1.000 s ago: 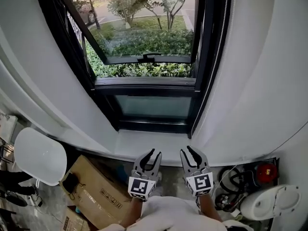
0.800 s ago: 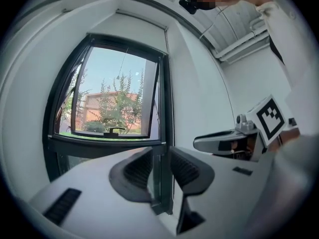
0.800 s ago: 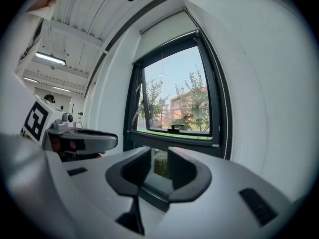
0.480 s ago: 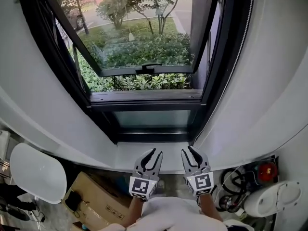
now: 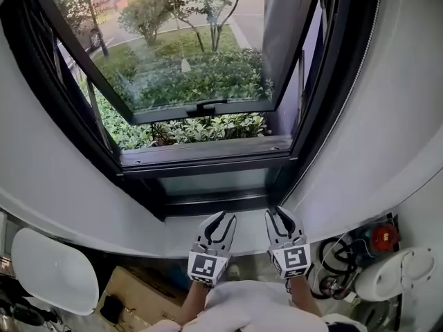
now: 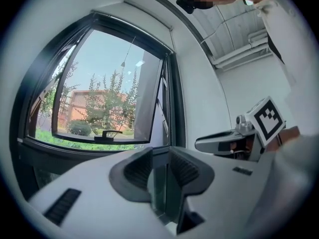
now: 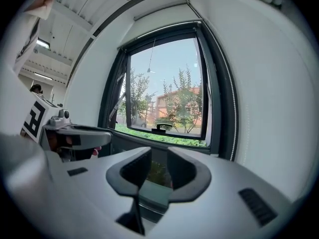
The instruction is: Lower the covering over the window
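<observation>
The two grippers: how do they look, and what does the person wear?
The left gripper and the right gripper are pale grey, each with two curved jaws lined with black ribbed pads and a white cube bearing black square markers. The right one's jaws have just been closing slightly, with nothing between them. The person wears a white top.

Matt metal window frame [image 5: 208,159], smooth wall [image 5: 391,137]

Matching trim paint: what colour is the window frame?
The metal window frame is black; head view shows it best.
</observation>
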Action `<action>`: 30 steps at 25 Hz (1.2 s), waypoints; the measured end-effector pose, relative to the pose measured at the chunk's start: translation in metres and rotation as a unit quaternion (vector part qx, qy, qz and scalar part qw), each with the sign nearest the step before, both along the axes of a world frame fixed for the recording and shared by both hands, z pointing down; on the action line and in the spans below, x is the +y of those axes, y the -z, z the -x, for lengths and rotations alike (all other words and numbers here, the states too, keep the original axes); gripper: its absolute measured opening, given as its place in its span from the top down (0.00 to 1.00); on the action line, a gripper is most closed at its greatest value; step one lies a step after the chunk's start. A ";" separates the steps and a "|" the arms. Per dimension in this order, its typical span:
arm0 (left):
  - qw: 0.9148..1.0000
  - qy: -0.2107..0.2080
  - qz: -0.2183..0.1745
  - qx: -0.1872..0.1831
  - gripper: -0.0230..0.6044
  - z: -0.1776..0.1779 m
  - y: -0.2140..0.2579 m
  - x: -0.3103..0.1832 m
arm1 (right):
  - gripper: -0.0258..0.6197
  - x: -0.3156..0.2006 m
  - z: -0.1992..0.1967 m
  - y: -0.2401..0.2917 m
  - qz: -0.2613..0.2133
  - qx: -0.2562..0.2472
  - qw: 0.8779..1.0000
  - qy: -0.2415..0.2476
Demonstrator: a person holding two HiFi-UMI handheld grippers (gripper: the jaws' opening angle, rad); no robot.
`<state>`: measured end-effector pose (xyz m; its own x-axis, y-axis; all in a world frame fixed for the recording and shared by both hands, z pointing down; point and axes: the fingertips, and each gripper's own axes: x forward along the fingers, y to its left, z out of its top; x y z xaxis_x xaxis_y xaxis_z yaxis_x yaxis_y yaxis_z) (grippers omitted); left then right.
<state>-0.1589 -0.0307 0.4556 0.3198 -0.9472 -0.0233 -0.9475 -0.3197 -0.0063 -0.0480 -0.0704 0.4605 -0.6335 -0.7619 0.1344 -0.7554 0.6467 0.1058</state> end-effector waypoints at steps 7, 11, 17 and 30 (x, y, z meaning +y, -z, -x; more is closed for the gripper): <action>0.999 -0.045 -0.010 0.003 0.79 -0.002 0.001 -0.031 | 0.81 -0.020 -0.008 -0.001 0.000 -0.003 0.999 -0.049; 0.998 -0.066 -0.012 0.009 0.79 -0.010 0.005 -0.048 | 0.81 -0.029 -0.017 0.002 -0.005 -0.001 0.997 -0.072; 0.995 -0.092 -0.029 0.014 0.79 -0.026 0.007 -0.077 | 0.81 -0.049 -0.039 0.008 -0.019 -0.004 0.993 -0.116; 0.988 -0.155 -0.014 -0.006 0.79 -0.096 0.006 -0.121 | 0.81 -0.076 -0.078 0.006 -0.004 -0.004 0.987 -0.158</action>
